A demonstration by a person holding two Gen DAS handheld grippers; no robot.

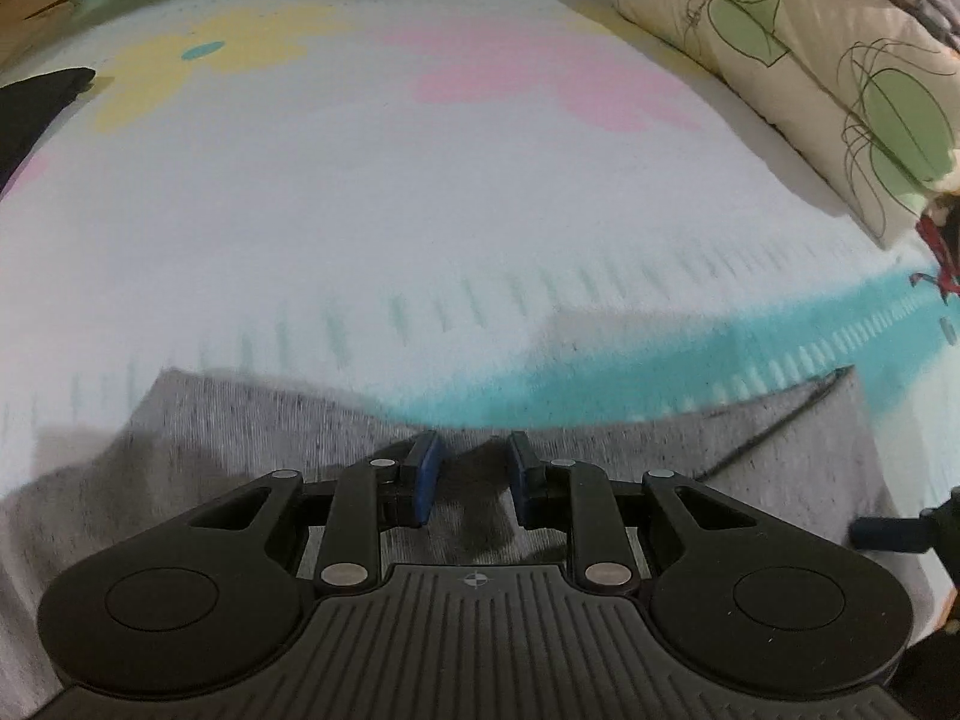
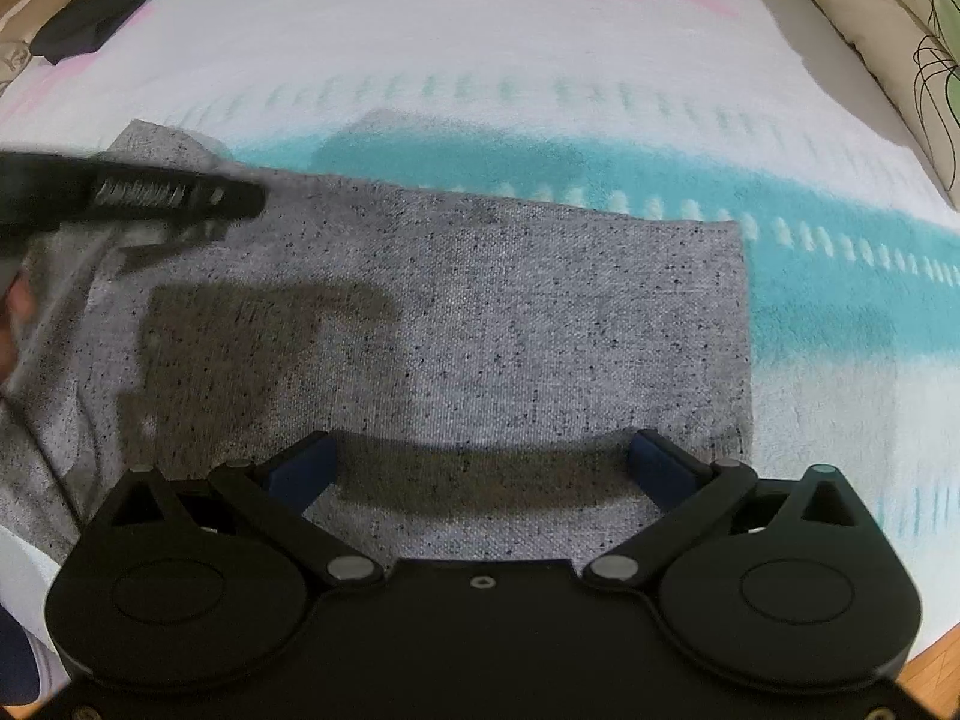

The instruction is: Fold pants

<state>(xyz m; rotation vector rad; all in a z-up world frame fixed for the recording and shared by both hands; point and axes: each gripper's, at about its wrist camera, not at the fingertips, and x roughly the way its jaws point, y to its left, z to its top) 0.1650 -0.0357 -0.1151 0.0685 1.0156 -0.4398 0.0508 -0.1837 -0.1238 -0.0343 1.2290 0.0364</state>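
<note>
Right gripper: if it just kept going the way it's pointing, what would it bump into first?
Most likely the grey pants lying flat on the bedspread; the right gripper points steeply down at them, jaws wide apart and empty.

Bedroom – bed sheet (image 1: pixel 384 192), pillow (image 1: pixel 840 78)

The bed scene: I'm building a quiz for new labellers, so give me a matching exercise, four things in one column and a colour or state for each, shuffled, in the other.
Things:
1. pants
2. pillow
3. right gripper
4. dark garment

Colours or states:
A. cream with green leaves
B. jaws wide apart, nothing between them
C. grey, speckled, lying flat on the blanket
D. black, folded, at the far left edge of the bed

Pairs: 1-C, 2-A, 3-B, 4-D
</note>
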